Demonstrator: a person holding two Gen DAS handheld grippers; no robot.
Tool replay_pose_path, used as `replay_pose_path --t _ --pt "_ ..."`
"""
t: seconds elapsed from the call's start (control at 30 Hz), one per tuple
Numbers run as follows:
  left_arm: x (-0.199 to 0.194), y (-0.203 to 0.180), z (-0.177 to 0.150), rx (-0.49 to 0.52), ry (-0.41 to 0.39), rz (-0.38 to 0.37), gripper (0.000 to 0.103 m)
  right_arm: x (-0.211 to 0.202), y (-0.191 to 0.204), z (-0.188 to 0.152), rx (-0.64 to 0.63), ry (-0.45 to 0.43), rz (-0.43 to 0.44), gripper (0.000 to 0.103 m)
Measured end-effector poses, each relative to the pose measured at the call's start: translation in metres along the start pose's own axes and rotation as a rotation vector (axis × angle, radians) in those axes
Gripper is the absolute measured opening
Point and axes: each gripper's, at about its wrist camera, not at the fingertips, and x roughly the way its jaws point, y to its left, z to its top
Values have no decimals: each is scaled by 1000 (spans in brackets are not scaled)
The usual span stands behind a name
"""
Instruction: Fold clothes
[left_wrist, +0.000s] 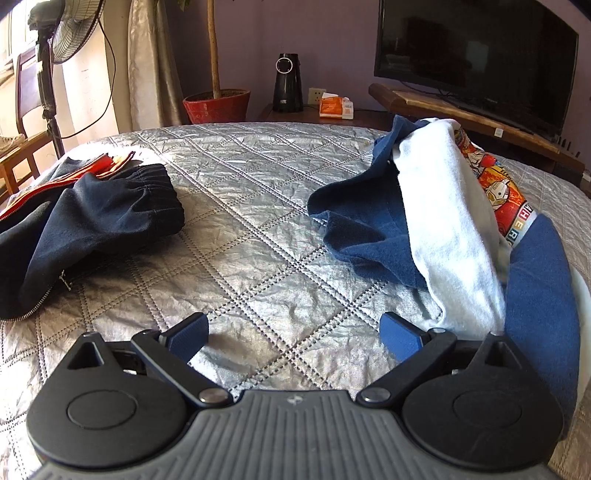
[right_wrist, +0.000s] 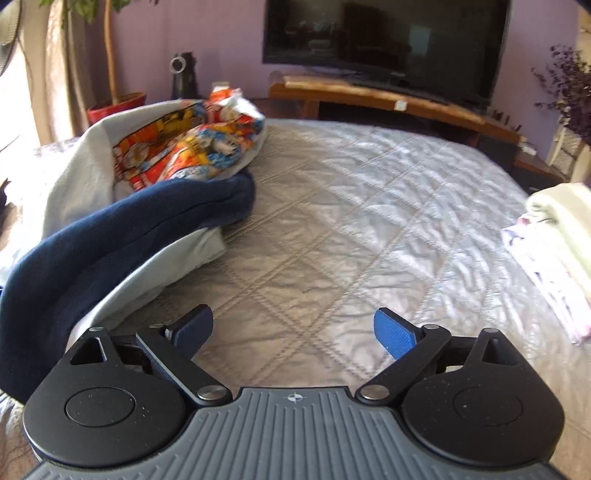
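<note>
A crumpled shirt, white with blue sleeves (left_wrist: 443, 206) and a red cartoon print, lies bunched on the silver quilted bed (left_wrist: 258, 206), to the right of my left gripper (left_wrist: 293, 334), which is open and empty just above the quilt. The same shirt (right_wrist: 122, 206) lies to the left of my right gripper (right_wrist: 293, 332), also open and empty over bare quilt (right_wrist: 351, 221). A dark navy jacket with orange stripes and a zipper (left_wrist: 92, 214) lies heaped at the left in the left wrist view.
A stack of folded pale clothes (right_wrist: 554, 251) sits at the bed's right edge. Beyond the bed are a TV (left_wrist: 476, 55) on a wooden stand, a red plant pot (left_wrist: 216, 105), a black device and tissue pack on a side table, a standing fan (left_wrist: 62, 37).
</note>
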Motion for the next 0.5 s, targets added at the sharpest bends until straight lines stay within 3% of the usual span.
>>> replay_pose_path --t 0.03,0.1,0.23,0.37,0.5 --pt "-1 4 2 -8 9 18 96 -11 -8 1 23 -45 -17 98" --pt "-2 12 5 -22 30 51 97 -28 -18 0 86 -85 32 103" --pt "-7 18 5 -40 96 -49 97 -29 -7 -6 90 9 288 103" --pt "-10 3 1 48 135 -50 99 -22 24 -8 51 107 380 103" --pt "-7 3 3 24 151 -50 100 -12 44 -10 18 153 406 102"
